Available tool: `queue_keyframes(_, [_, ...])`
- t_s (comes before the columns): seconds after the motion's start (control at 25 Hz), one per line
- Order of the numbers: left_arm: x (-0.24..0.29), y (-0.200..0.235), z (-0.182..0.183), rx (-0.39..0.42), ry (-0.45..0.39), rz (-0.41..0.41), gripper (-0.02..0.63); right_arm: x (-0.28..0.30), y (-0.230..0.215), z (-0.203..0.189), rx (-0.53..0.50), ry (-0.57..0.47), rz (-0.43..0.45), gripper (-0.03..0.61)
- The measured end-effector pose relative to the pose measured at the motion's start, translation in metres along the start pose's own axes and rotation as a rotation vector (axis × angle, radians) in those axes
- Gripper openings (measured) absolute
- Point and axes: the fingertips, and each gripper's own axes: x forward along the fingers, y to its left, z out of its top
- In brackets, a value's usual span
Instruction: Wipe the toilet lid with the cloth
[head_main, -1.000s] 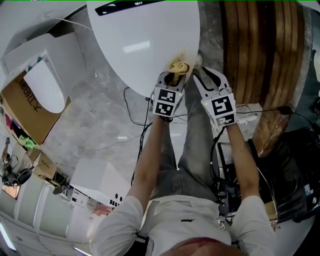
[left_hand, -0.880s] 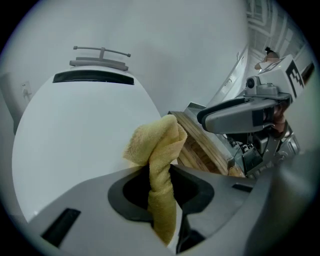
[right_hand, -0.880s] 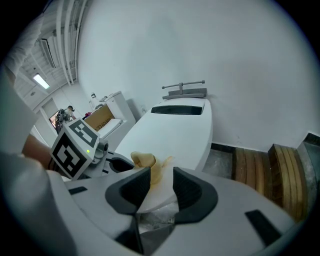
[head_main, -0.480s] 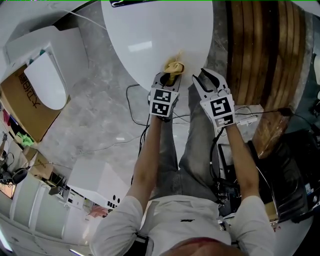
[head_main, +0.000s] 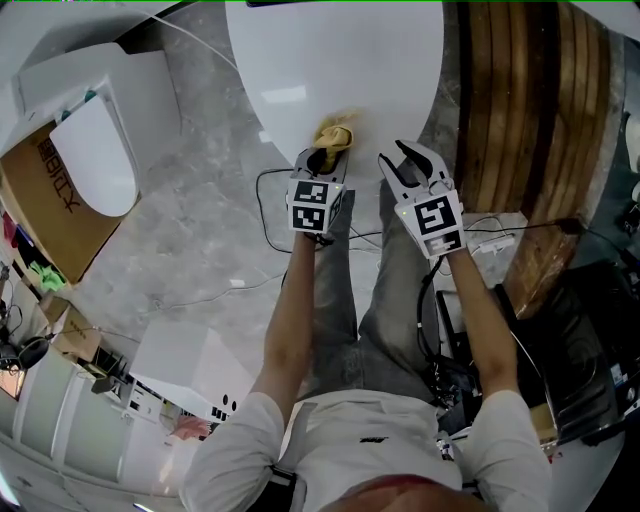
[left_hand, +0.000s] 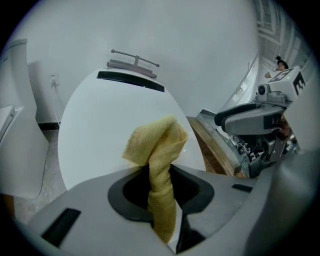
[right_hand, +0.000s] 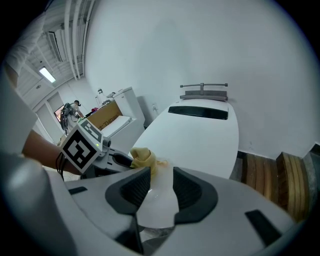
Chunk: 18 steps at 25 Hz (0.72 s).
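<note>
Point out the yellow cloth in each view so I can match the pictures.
Head view: cloth at top centre, on the near edge of the toilet lid, at the tips of the left gripper.
Left gripper view: centre, clamped between the jaws.
Right gripper view: low, left of centre, beside the left gripper.
Shared landmark: the white toilet lid, behind the cloth in all three.

My view: grey marble floor (head_main: 200, 230), wooden slats (head_main: 510, 100) at right, cardboard box (head_main: 45, 200) at left, white wall (right_hand: 200, 40), ceiling strip light (right_hand: 47, 75).
</note>
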Motion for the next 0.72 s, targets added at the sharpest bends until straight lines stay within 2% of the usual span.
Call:
queue_keyframes(0.52, [-0.039,0.063,-0.018,-0.063,-0.001,0.092,0.106,0.003,0.026,0.021,-0.049,0.014,-0.003,0.156])
queue_keyframes(0.72, [-0.069,0.086,-0.014,-0.050,0.020,0.173,0.106,-0.012,0.033,0.045,-0.044,-0.005,-0.024,0.156])
